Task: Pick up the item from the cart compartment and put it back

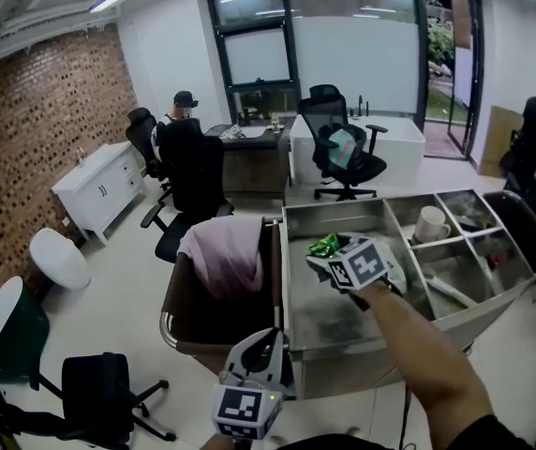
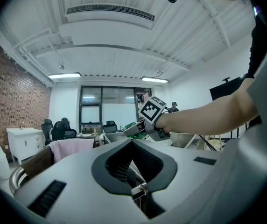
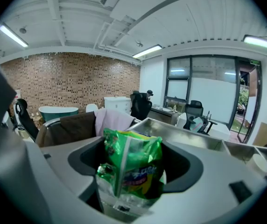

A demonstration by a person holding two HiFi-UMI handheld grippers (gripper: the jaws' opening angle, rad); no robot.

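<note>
Right tongs: your jaws stand wide, clamped on the green snack packet, which sits upright between them.
Packet position: over the large left compartment of the cart.
Left tongs: your jaws are closed together with nothing in them, low by the cart's near left corner.
Other: white mug in a far right compartment.

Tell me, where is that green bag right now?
The green bag is clamped in the right gripper's jaws, over the cart's big left compartment, just right of the pink cloth in the head view.
</note>
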